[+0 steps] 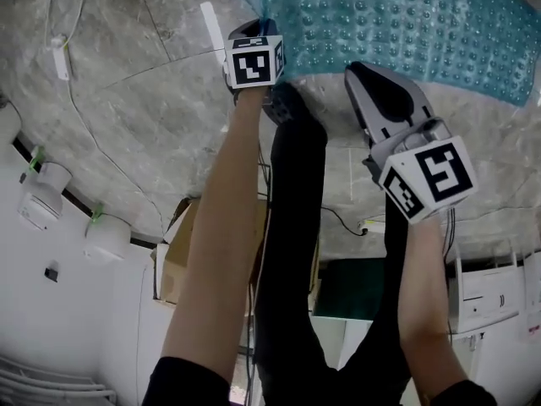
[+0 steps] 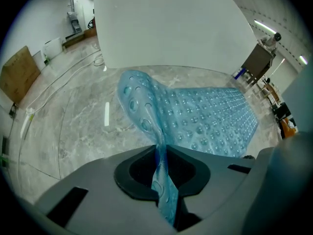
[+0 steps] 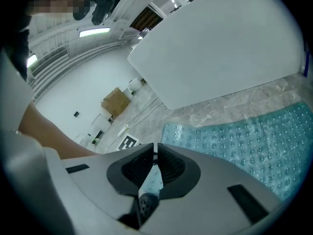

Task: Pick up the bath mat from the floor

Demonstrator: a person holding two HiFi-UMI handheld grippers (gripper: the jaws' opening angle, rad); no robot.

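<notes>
Left hand-held gripper [image 2: 160,151] has its jaws closed tight on the near edge of the bath mat [image 2: 210,116], a thin fold of blue bubbled plastic running up between the pads and rising in a ridge just beyond them. To its right, the right hand-held gripper [image 3: 155,155] has its jaws almost together. A pale sliver of the mat [image 3: 244,136] shows between them, so it seems to pinch the same near edge, though that view is too cramped to be sure the pads bite. Beyond both grips the mat spreads flat over the marbled floor [image 2: 73,126], away to the far right. By my reading, the grasp is made and the lift is at its start. The next move calls for raising both hands together and evenly, peeling the sheet up so that neither pinch slips.
</notes>
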